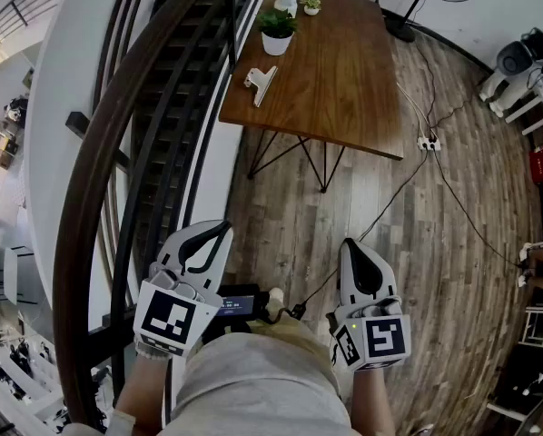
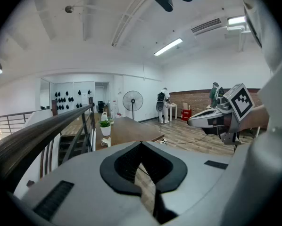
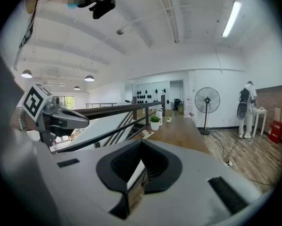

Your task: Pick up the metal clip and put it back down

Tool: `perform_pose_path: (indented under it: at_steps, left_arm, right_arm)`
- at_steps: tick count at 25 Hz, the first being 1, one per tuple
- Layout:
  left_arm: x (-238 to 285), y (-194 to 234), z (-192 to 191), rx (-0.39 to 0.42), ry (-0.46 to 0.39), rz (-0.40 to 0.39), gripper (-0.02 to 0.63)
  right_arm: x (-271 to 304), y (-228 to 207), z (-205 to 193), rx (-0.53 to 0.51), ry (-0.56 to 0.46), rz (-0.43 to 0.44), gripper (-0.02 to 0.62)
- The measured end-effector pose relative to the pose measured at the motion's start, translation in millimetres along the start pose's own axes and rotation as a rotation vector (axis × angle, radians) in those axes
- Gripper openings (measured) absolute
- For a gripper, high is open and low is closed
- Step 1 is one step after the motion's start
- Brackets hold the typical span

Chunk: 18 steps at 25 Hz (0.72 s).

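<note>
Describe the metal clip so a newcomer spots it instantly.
Find the wooden table beside the stair railing. Along its railing-side edge, nearer the camera than the potted plant, lies the metal clip. It alone lies flat and silvery; the plant stands upright in a white pot.

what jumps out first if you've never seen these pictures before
The left hand-held gripper and right hand-held gripper fill the bottom of the head view, both shut and empty. Ahead stands a wooden table with the metal clip lying near its left edge, a potted plant farther along. A dark curved handrail sweeps down the left.
</note>
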<state>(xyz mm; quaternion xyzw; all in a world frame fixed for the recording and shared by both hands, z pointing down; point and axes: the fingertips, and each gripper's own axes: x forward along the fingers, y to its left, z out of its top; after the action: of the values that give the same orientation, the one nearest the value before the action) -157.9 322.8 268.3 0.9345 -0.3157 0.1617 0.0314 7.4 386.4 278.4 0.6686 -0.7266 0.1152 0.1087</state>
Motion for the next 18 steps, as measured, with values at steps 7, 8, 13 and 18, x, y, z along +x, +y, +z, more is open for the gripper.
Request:
perform_pose_path:
  at_steps: [7, 8, 13, 18]
  left_arm:
    - [1.4, 2.1, -1.0, -0.003, -0.012, 0.004, 0.005]
    - [1.6, 1.9, -0.3, -0.004, -0.011, 0.000, 0.005]
    - [1.7, -1.3, 1.7, -0.012, -0.012, -0.002, 0.005]
    - [3.1, 0.2, -0.2, -0.018, -0.010, 0.024, 0.005]
  right_arm:
    - [1.3, 0.6, 4.2, -0.004, -0.008, 0.001, 0.006]
    - [1.7, 1.1, 4.4, -0.006, -0.007, 0.002, 0.006]
    - [0.4, 2.7, 4.0, 0.008, -0.010, 0.010, 0.006]
    - [-1.6, 1.8, 5.8, 0.039, -0.015, 0.015, 0.008]
